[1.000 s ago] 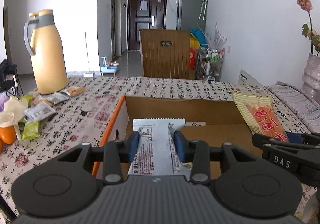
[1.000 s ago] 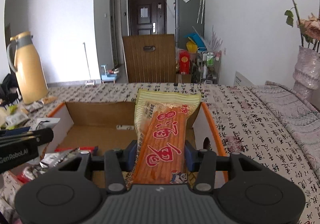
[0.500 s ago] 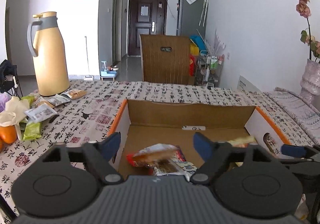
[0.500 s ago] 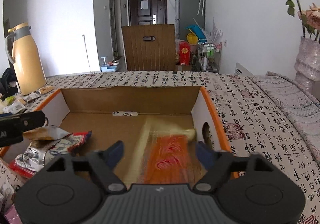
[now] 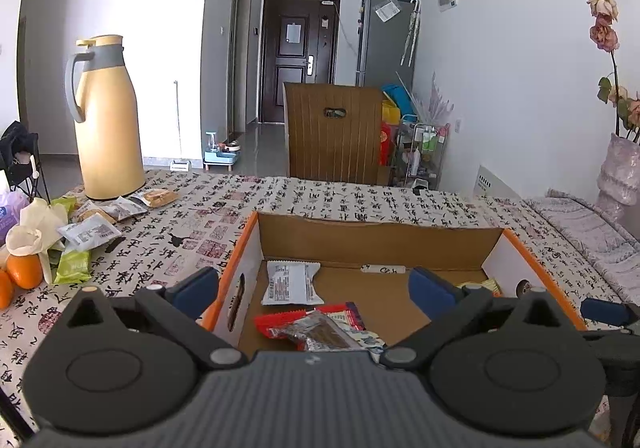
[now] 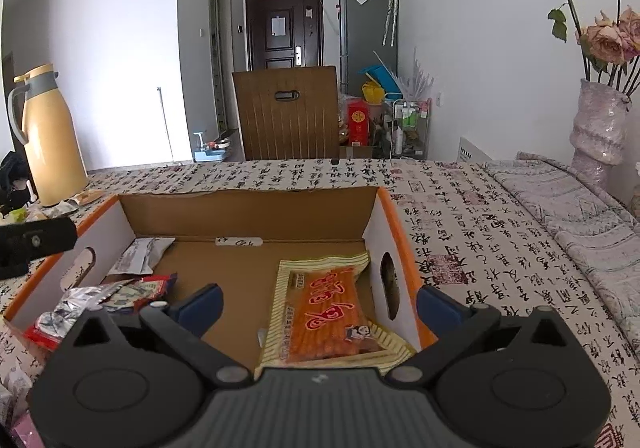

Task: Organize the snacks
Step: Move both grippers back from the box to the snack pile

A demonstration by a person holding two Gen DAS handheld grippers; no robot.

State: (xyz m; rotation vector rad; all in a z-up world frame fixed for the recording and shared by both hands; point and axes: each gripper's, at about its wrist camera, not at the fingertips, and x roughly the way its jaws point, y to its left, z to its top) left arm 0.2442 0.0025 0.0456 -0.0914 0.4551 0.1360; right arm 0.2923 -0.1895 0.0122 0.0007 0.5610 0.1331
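Observation:
An orange-edged cardboard box [image 5: 380, 244] [image 6: 248, 212] stands open on the patterned tablecloth. A white snack packet [image 5: 292, 284] [image 6: 140, 254] lies on the box floor at the left, with red and silver packets [image 5: 312, 328] [image 6: 120, 292] in front of it. At the right of the box floor lies an orange-and-yellow snack bag [image 6: 324, 312]. My left gripper [image 5: 314, 288] hangs over the near left of the box, its jaws opening wide, with nothing between them. My right gripper [image 6: 319, 304] hovers above the orange bag, jaws also opening and apart from it.
A tall yellow thermos [image 5: 106, 120] stands at the far left of the table. Several loose snack packets [image 5: 92, 232] and oranges [image 5: 24, 272] lie near it. A vase of dried roses [image 6: 598, 128] is at the right, and a wooden chair [image 5: 332, 132] stands behind the table.
Both grippers opened. The left let go of the white packet and the right let go of the orange bag; both snacks dropped onto the box floor.

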